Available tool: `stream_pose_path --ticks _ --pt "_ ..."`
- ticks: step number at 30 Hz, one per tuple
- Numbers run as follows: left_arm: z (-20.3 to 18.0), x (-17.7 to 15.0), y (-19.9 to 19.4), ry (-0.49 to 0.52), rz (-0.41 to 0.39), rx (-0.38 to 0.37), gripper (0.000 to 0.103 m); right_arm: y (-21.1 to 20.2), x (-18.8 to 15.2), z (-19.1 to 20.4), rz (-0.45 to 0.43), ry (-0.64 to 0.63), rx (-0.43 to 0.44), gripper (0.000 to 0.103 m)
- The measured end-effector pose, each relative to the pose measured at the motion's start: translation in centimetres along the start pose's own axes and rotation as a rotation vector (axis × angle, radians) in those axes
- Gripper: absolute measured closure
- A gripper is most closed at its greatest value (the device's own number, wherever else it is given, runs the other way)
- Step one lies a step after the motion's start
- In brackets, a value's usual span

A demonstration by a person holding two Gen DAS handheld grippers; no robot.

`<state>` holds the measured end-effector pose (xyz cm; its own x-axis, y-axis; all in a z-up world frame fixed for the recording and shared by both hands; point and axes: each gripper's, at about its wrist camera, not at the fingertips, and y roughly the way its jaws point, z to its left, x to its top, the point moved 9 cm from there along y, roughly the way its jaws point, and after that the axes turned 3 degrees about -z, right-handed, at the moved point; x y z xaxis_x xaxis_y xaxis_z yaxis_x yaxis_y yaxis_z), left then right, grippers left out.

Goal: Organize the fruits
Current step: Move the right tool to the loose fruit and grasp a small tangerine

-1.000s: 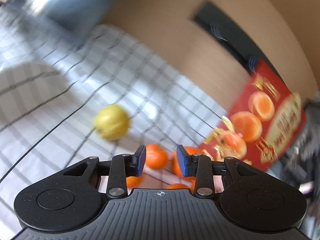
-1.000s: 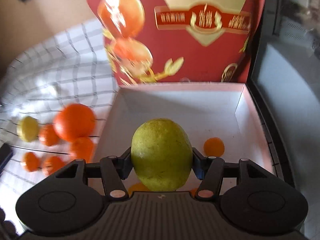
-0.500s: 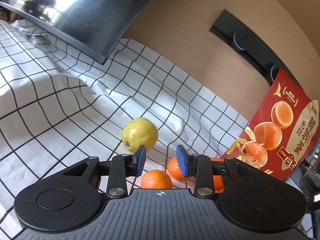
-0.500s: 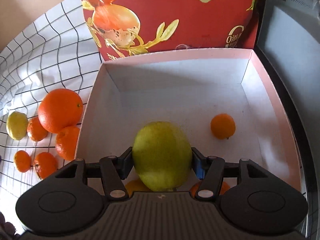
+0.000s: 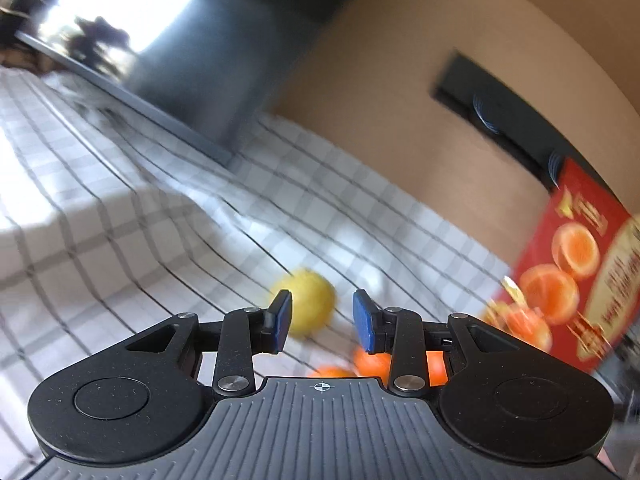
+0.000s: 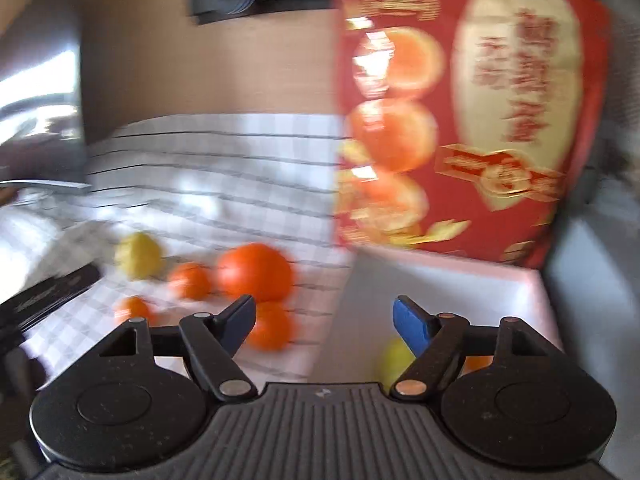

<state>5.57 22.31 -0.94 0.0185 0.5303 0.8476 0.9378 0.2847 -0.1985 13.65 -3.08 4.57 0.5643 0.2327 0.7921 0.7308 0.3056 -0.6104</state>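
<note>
My right gripper hangs over the left wall of the white box. Its jaws are opening and nothing is between them. Low in the box lies the green-yellow pear, with a mandarin beside it. On the checked cloth left of the box sit a large orange, small mandarins and a lemon. My left gripper hovers above the cloth with a narrow empty gap between its pads. The lemon lies beyond them, and mandarins lie lower right.
The red box lid stands upright behind the box. A dark screen leans at the cloth's far left. A brown wall carries a black strip. A grey surface borders the box on the right.
The right jaws have spread and let go of the pear, which now lies in the box. That gripper rose and swung left. The left view tilted upward; its jaws kept the same gap.
</note>
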Motion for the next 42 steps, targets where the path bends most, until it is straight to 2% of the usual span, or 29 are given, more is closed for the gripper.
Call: stream_pose_path --ticks 2,7,10,12,14,17,20,23,26,30,32,35,41,42 --pt "1.3 0.7 -0.4 -0.03 -0.037 0.051 0.066 0.8 -1.0 2.4 0.014 -0.021 0.056 0.027" --pt "4.0 1.1 -0.7 -0.067 -0.043 0.196 0.066 3.7 -2.9 8.9 0.01 -0.113 0.163 0.027" --pt "5.0 1.8 -1.5 -0.057 -0.087 0.272 0.066 5.9 -3.6 11.7 0.016 -0.094 0.218 0.027" --pt "5.2 1.8 -1.6 -0.054 -0.091 0.286 0.066 7.5 -3.7 13.6 0.033 -0.078 0.235 0.023" --pt "5.1 1.6 -1.3 -0.049 -0.072 0.277 0.065 8.3 -3.2 15.1 -0.011 -0.129 0.202 0.023" --pt "4.7 1.2 -0.7 -0.047 -0.037 0.252 0.065 9.4 -3.0 17.9 -0.003 -0.215 0.231 0.024" --pt "4.6 1.1 -0.7 -0.052 -0.037 0.243 0.065 10.0 -3.5 19.6 0.002 -0.296 0.213 0.03" --pt "4.7 1.1 -0.8 -0.056 -0.043 0.243 0.065 10.3 -3.8 20.0 0.004 -0.309 0.195 0.033" --pt "4.7 1.0 -0.7 -0.059 -0.033 0.238 0.065 10.0 -4.1 20.0 0.02 -0.317 0.185 0.048" --pt "4.7 0.7 -0.4 -0.064 -0.008 0.236 0.065 8.7 -5.0 19.5 0.035 -0.405 0.14 0.079" --pt "4.6 0.5 -0.3 -0.063 -0.001 0.235 0.065 7.8 -5.6 18.8 0.065 -0.405 0.154 0.086" --pt "4.4 0.3 -0.2 -0.059 0.007 0.227 0.066 5.9 -6.3 17.3 0.092 -0.371 0.203 0.086" --pt "3.8 0.0 -0.1 -0.049 0.015 0.214 0.066 3.6 -4.0 13.5 -0.007 -0.233 0.194 0.082" --pt "3.8 0.1 -0.2 -0.049 0.008 0.217 0.066 3.7 -3.6 13.1 -0.01 -0.201 0.198 0.077"
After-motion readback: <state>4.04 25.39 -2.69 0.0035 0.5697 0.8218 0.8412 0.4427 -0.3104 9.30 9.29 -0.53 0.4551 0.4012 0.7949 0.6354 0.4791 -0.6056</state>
